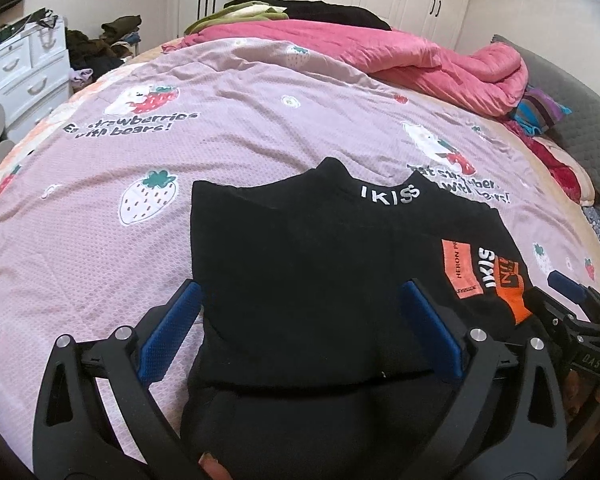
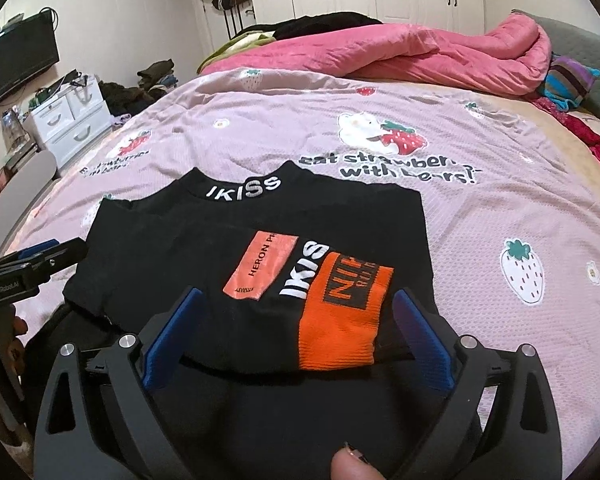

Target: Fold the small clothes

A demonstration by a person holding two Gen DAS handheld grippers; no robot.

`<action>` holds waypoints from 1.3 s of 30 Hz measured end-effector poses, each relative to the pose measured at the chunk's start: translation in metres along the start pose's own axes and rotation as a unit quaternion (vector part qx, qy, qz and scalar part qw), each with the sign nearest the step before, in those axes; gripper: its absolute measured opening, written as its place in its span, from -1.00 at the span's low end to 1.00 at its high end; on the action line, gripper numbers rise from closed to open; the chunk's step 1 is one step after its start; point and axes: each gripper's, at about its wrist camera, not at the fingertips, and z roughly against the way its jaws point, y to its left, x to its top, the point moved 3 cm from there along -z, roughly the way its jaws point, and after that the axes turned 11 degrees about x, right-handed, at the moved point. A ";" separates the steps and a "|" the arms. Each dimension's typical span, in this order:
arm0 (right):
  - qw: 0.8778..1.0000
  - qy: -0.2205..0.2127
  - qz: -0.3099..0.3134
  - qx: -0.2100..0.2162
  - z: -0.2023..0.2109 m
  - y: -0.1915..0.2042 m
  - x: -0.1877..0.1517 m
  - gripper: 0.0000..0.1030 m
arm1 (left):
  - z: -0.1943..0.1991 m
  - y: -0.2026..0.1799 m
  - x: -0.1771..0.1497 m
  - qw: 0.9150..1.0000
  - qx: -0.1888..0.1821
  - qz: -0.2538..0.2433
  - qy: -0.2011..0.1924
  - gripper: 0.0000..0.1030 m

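Blue fingers (image 1: 172, 332) spread, black top (image 2: 236, 280) (folded), strawberry sheet (image 1: 260, 128)

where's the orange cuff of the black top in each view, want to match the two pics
Left wrist view: the orange cuff sits at lower right, on the black top, right of the left gripper.
Right wrist view: the orange cuff lies low at centre, between the fingers of the open right gripper.
Shared landmark: the white IKISS collar lettering.
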 end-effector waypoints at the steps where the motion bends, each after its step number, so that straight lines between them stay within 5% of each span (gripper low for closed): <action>1: 1.000 -0.002 -0.001 0.000 0.001 0.000 0.000 0.85 | 0.002 0.000 0.000 1.000 0.000 0.000 -0.001 0.82; 39: 0.998 -0.056 -0.010 0.004 0.066 0.001 -0.011 0.86 | 0.057 0.004 -0.052 0.999 0.025 -0.018 -0.039 0.82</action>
